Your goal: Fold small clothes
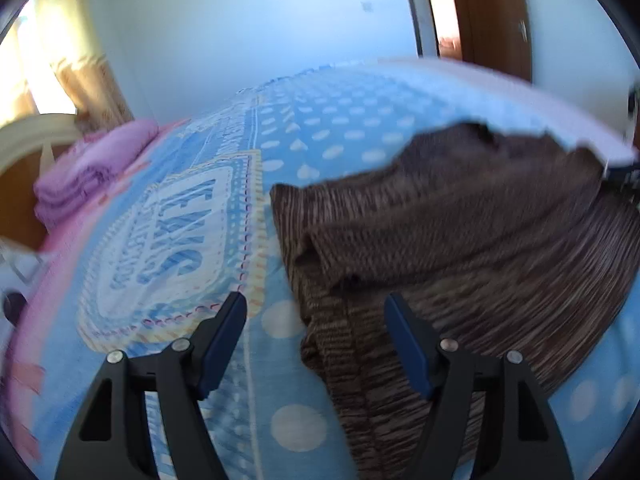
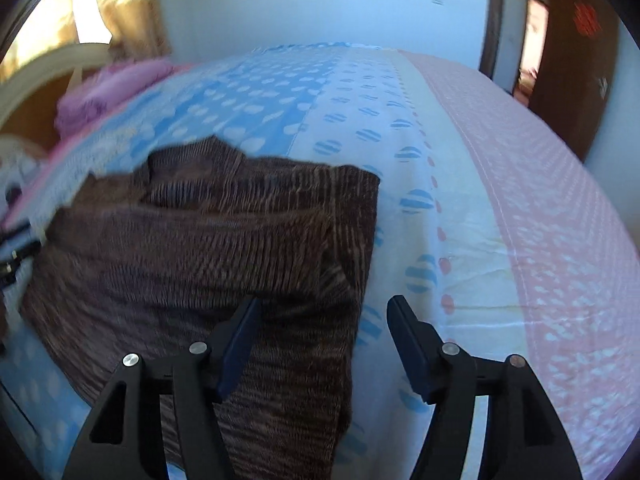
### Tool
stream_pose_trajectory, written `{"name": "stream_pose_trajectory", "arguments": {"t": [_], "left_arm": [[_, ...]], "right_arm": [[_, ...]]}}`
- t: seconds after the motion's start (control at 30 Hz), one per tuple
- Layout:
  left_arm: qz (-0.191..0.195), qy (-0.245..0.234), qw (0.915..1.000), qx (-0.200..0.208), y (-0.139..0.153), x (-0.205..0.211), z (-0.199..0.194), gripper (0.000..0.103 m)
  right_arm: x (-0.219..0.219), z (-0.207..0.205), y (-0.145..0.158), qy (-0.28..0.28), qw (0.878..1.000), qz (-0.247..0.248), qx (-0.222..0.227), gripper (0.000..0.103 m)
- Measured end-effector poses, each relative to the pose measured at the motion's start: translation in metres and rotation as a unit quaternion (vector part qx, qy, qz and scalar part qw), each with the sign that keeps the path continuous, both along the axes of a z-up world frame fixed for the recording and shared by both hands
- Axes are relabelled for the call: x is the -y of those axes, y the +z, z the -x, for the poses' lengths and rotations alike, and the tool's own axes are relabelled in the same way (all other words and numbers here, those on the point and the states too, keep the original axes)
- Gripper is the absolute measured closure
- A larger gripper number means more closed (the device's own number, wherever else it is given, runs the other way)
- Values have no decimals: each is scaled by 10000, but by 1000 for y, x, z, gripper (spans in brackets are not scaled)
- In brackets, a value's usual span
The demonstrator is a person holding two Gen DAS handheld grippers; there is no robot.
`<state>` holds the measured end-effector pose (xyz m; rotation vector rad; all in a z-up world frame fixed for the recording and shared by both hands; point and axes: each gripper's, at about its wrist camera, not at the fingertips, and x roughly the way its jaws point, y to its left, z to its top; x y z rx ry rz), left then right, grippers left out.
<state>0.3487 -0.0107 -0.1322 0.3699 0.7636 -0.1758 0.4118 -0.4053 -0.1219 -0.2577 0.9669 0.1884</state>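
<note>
A brown striped knit garment (image 1: pixel 460 232) lies partly folded on the blue polka-dot bedspread (image 1: pixel 340 128). My left gripper (image 1: pixel 316 304) is open and empty, hovering over the garment's left edge. In the right wrist view the same garment (image 2: pixel 208 240) lies at the left and centre. My right gripper (image 2: pixel 324 308) is open and empty, above the garment's right edge. Both views are motion-blurred.
A folded pink-purple cloth (image 1: pixel 92 168) lies at the far left of the bed, also visible in the right wrist view (image 2: pixel 116 88). A wooden headboard (image 2: pixel 44 68) stands behind it. A doorway (image 1: pixel 480 12) is at the back right. The bedspread's pink band (image 2: pixel 540 200) runs along the right.
</note>
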Motion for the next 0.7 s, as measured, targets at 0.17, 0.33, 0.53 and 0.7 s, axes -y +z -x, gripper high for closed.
{"name": "stream_pose_trajectory", "arguments": {"t": [0.17,0.33,0.53,0.7], "left_arm": [[-428,303,9986,64,-6,15,-37,27],[-410,1075,9932,154,6,7,-95,27],[-276,1348,9905,-9,7,-14,-110,12],[-64,1267,9911,-396,-5,-22,-118,5]], "right_arm": [[-32,-14,-12,294,9943,1012,142,37],[-35,-70,6,-122,9958,880,206,37],[-3,-101,26,-952,9949,214,256,37],[0,-76,20,-545,9982,46,228,37]]}}
